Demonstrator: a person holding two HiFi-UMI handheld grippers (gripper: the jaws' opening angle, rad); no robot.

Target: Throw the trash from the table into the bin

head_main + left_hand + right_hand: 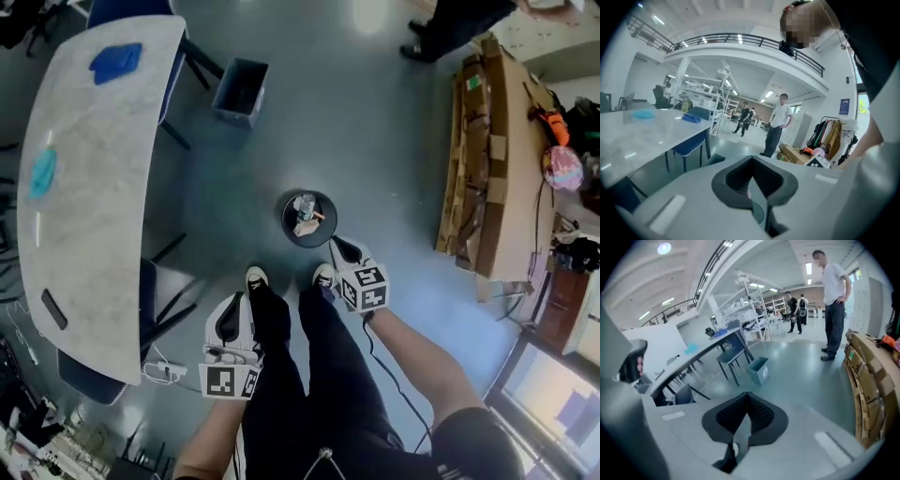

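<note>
Head view shows two pieces left to clear. A blue crumpled piece (117,61) and a teal piece (42,172) both lie on the table (94,234), well apart from each other. Taking the round bin (309,217) as the mark, both pieces are off to its left. The teal one is roughly level with it and the blue one is well beyond it, toward the table's far end. The table's long axis runs away from the person, past the round bin's left side, so the two pieces lie one behind the other along it.

A dark flat thing (53,309) rests on the table's near end, on the person's side of the round bin; whether it is trash I cannot tell. The round bin already holds some scraps.

The left gripper (232,302) hangs on the near left of the round bin, and is the one closer to the table. Its jaws are pressed together on nothing. The right gripper (337,242) sits just beside the round bin's near right rim, jaws likewise closed and empty.

The reach therefore looks like the left gripper's, going left and forward, with the teal piece the shorter trip. A square bin (241,89) stands beyond the round bin, near the table's far end.
</note>
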